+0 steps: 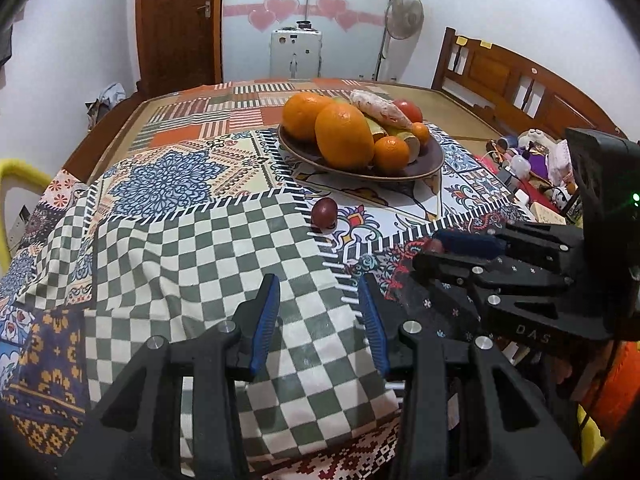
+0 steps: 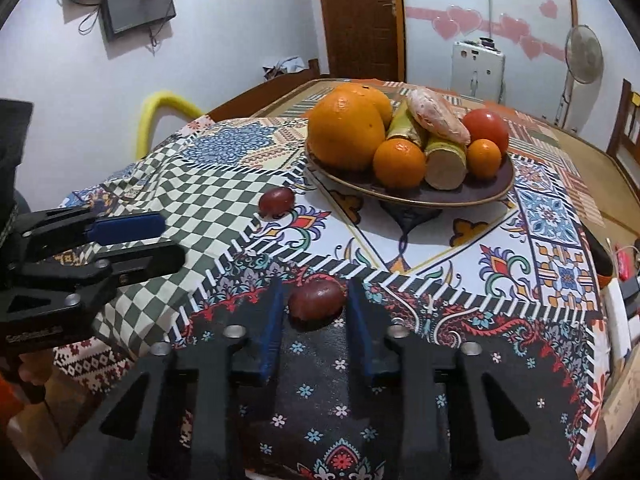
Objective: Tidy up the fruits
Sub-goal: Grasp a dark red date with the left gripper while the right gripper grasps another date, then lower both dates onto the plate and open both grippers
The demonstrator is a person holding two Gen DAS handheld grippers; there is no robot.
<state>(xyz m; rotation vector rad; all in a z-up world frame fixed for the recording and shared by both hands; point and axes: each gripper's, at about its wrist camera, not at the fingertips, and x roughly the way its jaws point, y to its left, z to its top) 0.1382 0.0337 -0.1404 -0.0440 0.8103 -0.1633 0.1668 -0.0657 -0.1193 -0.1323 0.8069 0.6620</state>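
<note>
A brown plate [image 1: 432, 158] [image 2: 496, 190] holds oranges [image 1: 344, 136] [image 2: 344, 132], a red tomato, cut cane pieces and a bagged item. A dark red fruit [image 1: 324, 211] [image 2: 276, 201] lies on the cloth in front of the plate. A second dark red fruit [image 2: 316, 300] lies between the open fingers of my right gripper [image 2: 314, 308] [image 1: 440, 246], which are not closed on it. My left gripper [image 1: 318, 312] [image 2: 160, 240] is open and empty over the green checked cloth.
The table is covered with a patchwork cloth [image 1: 180, 184]. A yellow chair back [image 1: 24, 172] stands at the left, a wooden bed headboard [image 1: 520, 80] and clutter at the right. A fan [image 1: 404, 12] and door stand behind.
</note>
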